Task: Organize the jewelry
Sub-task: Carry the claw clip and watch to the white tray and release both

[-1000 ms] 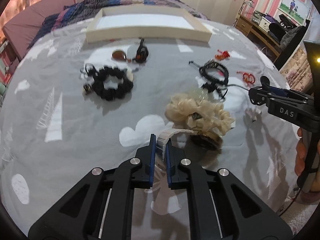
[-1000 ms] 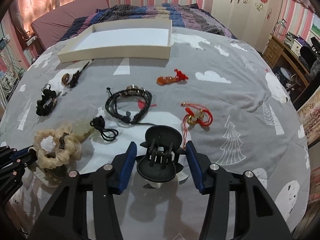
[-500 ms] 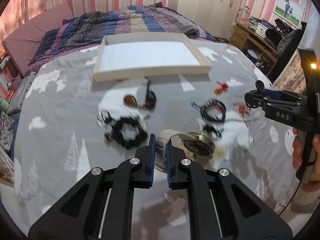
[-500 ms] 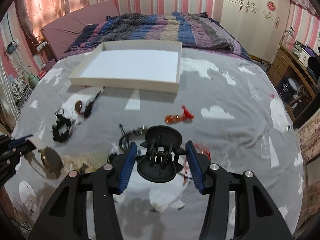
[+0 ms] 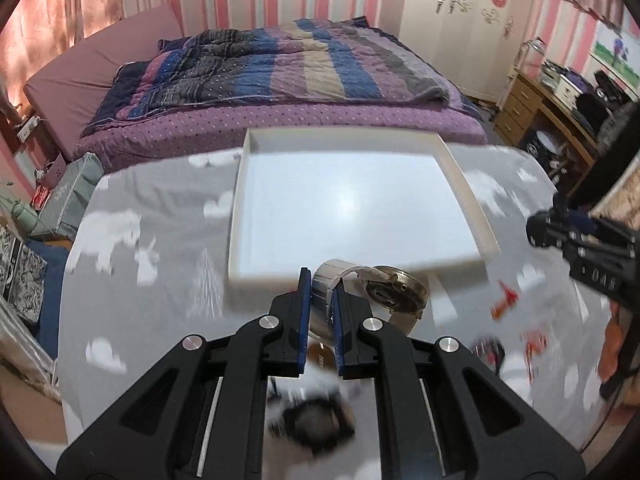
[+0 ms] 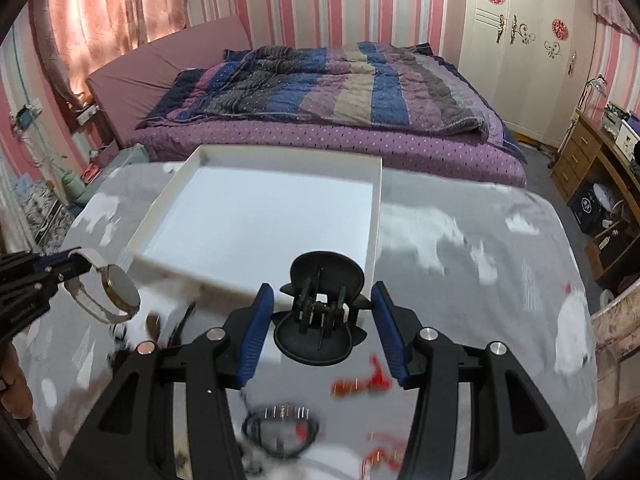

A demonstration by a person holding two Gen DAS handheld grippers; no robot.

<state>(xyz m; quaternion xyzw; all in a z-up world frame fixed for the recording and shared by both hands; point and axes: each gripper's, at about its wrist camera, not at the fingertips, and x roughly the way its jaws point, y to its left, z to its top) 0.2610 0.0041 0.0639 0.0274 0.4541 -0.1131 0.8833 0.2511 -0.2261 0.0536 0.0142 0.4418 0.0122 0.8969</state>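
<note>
My left gripper [image 5: 321, 280] is shut on the pale strap of a gold-rimmed wristwatch [image 5: 394, 292] and holds it in the air just short of the near rim of a white shallow tray [image 5: 352, 270]. The watch also shows in the right wrist view [image 6: 116, 294], hanging from the left gripper [image 6: 68, 260]. My right gripper [image 6: 322, 320] is shut on a black claw hair clip [image 6: 320, 312], above the bed near the tray's near right corner [image 6: 370, 264]. The tray's inside is bare white.
Blurred jewelry lies on the grey printed bedspread below: red charms [image 6: 360, 386], black cord bracelets [image 6: 280, 428], a black scrunchie [image 5: 316, 424]. A second bed with a striped quilt [image 5: 280, 68] lies beyond the tray. A desk [image 5: 560, 112] stands at the right.
Both grippers have lifted off the bedspread and moved forward to the tray, the left carrying the watch, the right carrying the hair clip. The loose jewelry now lies behind and below.
</note>
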